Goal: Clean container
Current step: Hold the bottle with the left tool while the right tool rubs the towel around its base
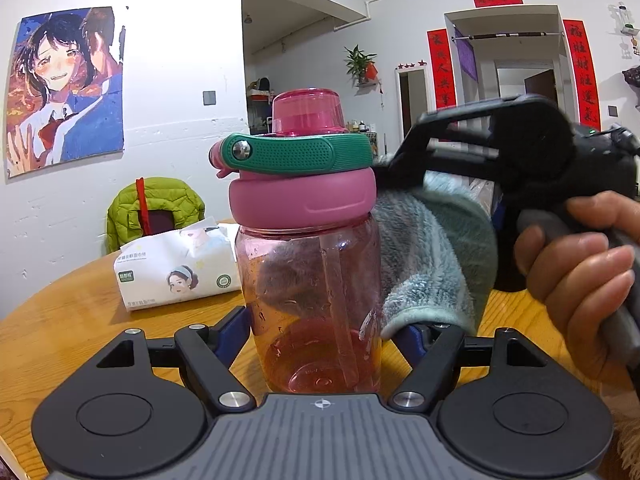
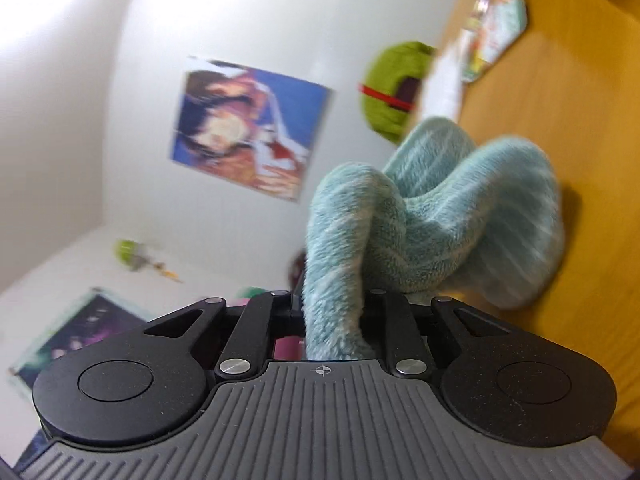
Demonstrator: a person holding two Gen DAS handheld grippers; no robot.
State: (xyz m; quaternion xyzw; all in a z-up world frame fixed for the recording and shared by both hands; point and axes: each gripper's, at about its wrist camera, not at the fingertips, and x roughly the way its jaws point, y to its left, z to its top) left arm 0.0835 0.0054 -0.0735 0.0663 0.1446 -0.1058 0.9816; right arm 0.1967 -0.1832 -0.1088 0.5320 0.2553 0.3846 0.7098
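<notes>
Clearly the wiping step is under way: the left claw (image 1: 316,344) is clenched around the lower body of the pink bottle (image 1: 310,280), its blue-padded fingers (image 1: 232,332) pressing the clear wall from either side, so the container stands upright on the wooden surface (image 1: 72,320) at the centre of the left wrist view. Its pink lid and green carry handle (image 1: 296,152) are still on, so I judge that the outside is being cleaned, not the inside. Droplets show on the wall. At 3 o'clock from the bottle the right claw (image 2: 332,320) grasps a fold of the teal cloth (image 1: 432,248), which lies against the bottle's far right flank; part of it shows through the tinted plastic. The right wrist view is tilted and blurred, which suggests motion, and the bottle barely shows there, so how much of the wall is covered I cannot tell. A tissue pack (image 1: 176,268) sits at 10 o'clock behind the bottle, well apart from it, with a green jacket (image 1: 156,204) on a chair beyond. The next move likely calls for sweeping the cloth around or down the wall while the left grip holds the bottle steady against the sideways push, then turning it to offer an unwiped face. Too hard a push could tip or twist it in the pads.
</notes>
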